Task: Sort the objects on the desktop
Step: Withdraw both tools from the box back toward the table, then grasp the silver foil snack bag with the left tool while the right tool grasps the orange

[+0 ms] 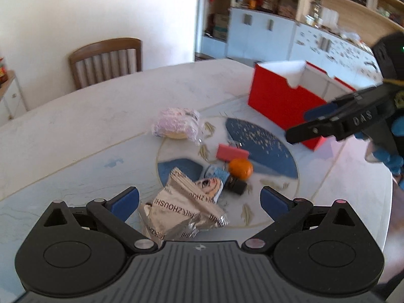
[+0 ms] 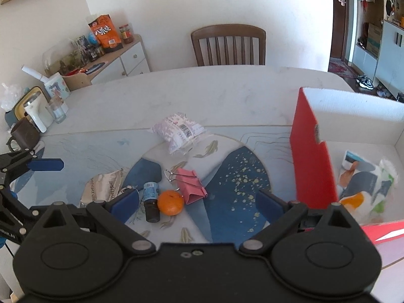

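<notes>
On the white table lie a silver snack packet [image 1: 180, 209] [image 2: 104, 185], a small dark bottle with a blue label [image 1: 227, 180] [image 2: 151, 199], an orange [image 1: 240, 168] [image 2: 171, 202], a pink binder clip [image 1: 232, 152] [image 2: 190, 185] and a pink-wrapped pastry [image 1: 176, 126] [image 2: 179, 131]. A red box [image 1: 280, 101] [image 2: 311, 156] stands at the right and holds a colourful packet [image 2: 363, 186]. My left gripper [image 1: 199, 202] is open, with the silver packet between its fingers. My right gripper [image 2: 197, 203] is open and empty over the orange and clip; it also shows in the left wrist view [image 1: 315, 123].
A wooden chair [image 2: 228, 45] stands behind the table. At the table's left edge are a mug [image 2: 21, 133], a glass [image 2: 57, 109] and a white dispenser [image 2: 35, 113]. A sideboard [image 2: 113, 58] with snack bags is beyond.
</notes>
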Tool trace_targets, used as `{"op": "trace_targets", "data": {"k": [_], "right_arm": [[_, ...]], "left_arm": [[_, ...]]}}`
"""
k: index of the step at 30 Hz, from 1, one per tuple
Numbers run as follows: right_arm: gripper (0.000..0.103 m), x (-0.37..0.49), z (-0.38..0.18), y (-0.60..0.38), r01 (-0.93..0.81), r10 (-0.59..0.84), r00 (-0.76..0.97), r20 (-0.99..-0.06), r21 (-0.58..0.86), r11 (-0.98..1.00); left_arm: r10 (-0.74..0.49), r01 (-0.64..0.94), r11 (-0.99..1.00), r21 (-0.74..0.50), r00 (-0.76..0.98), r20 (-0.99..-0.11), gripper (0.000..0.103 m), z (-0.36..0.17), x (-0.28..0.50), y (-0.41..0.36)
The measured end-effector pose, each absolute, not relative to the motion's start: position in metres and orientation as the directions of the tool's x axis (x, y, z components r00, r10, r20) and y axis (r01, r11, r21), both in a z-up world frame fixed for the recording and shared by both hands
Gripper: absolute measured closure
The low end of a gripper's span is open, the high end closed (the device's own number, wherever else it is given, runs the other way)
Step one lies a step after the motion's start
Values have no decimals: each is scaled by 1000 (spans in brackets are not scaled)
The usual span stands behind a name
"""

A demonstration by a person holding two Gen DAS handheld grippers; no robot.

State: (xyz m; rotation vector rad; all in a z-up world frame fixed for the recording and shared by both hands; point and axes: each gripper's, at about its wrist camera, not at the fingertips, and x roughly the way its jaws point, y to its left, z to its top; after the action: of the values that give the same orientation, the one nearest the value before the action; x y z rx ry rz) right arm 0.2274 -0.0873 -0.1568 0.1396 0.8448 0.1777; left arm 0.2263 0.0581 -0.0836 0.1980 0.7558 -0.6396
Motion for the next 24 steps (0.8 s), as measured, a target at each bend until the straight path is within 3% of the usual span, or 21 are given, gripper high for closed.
{"op": "trace_targets", "data": {"k": [16,24], "right_arm": [[11,244,-194,-47,-28,142,610,-779,157,987],[18,256,-207,-38,34,104,595,-797,154,987]], "left_arm": [[-495,778,623,83,474,-728,0,-128,246,60],[-508,815,575,70,422,-750,1,-141,254,60]]}}
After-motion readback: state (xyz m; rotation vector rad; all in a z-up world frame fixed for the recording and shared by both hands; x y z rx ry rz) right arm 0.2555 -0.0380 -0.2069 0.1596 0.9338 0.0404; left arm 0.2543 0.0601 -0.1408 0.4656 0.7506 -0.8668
